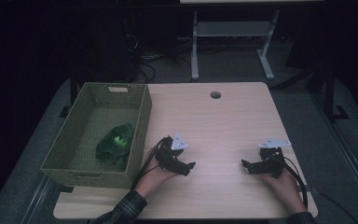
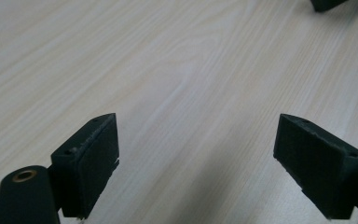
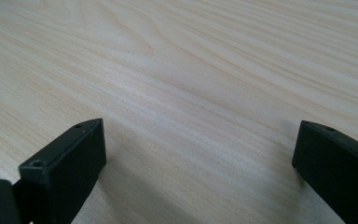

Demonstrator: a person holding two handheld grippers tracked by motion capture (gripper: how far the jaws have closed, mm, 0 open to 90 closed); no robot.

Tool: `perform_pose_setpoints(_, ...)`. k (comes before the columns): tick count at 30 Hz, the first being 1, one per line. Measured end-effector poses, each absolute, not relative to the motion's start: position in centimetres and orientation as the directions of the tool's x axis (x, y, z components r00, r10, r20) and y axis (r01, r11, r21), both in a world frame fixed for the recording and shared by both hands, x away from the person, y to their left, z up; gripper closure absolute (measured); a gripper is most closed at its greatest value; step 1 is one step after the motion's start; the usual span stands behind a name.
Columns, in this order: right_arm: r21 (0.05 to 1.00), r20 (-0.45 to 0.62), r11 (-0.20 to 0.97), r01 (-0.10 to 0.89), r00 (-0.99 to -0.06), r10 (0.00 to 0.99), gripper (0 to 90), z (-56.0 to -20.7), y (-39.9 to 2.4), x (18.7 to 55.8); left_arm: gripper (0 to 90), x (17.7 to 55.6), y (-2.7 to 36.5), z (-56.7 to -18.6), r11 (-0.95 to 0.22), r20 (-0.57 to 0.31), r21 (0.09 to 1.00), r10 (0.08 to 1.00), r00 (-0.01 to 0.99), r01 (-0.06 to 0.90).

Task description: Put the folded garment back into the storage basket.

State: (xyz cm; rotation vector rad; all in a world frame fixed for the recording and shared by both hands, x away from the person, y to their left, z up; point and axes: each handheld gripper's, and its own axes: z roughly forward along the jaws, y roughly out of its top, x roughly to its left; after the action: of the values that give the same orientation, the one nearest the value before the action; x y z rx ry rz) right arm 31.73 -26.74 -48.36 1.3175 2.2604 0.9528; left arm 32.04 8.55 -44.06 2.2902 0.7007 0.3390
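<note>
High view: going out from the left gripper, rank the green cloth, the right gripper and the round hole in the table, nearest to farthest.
From the left gripper:
1. Right gripper, across the bare tabletop to its right.
2. Green cloth, left, inside the woven basket.
3. Round hole, near the table's far edge.

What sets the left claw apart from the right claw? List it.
The left claw sits close beside the green basket and points toward the table's middle; the right claw sits near the table's right edge, pointing back at it. The left claw's grey plate is tilted, the right's flatter. Both are open, empty, low over the table.
</note>
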Motion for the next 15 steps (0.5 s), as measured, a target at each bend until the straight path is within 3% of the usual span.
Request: perform_pose_setpoints(15, 0.704, 0.031, 0.338, 0.625, -0.502, 0.864, 2.4, -48.4, -26.7, 31.7, 12.6, 32.4, 8.5, -47.4, -0.609, 0.032, 0.688, 0.568, 0.822, 0.394)
